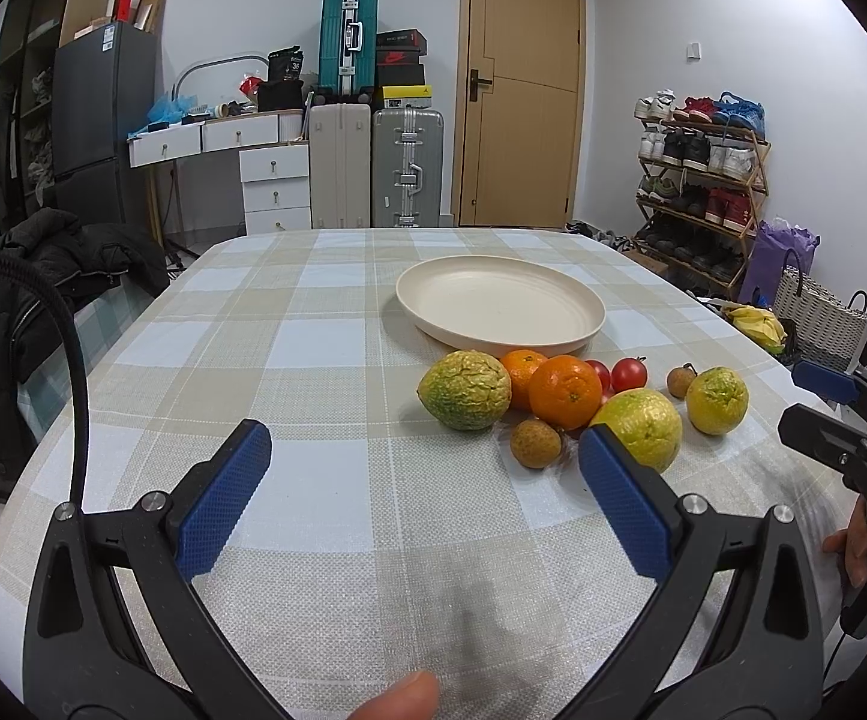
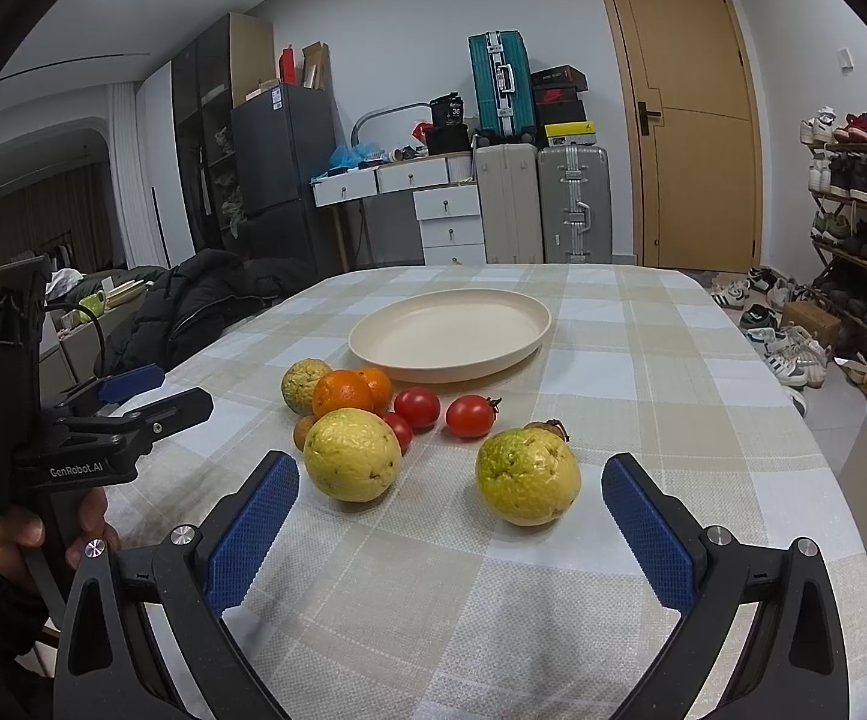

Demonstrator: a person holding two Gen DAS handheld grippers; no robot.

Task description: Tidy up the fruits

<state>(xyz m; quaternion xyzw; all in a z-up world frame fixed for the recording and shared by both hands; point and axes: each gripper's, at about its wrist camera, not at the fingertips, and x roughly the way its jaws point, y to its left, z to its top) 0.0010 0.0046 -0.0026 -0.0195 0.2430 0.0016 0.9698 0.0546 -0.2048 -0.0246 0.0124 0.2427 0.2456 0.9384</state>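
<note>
right tongs [image 2: 450, 531] agape | guava [image 2: 528, 476] just ahead — untouched

A bench [image 1: 289, 360] draped in a beige, white and pale-blue checked cloth [image 1: 337, 516] carries an empty cream plate [image 1: 500, 304] toward 12 o'clock. Clustered just at the plate's 6 o'clock lie three yellow-green guavas [image 2: 352, 455], two oranges [image 1: 565, 391], three red tomatoes [image 2: 471, 416] and small brown longans [image 1: 536, 443], all resting directly on the cloth.
</note>
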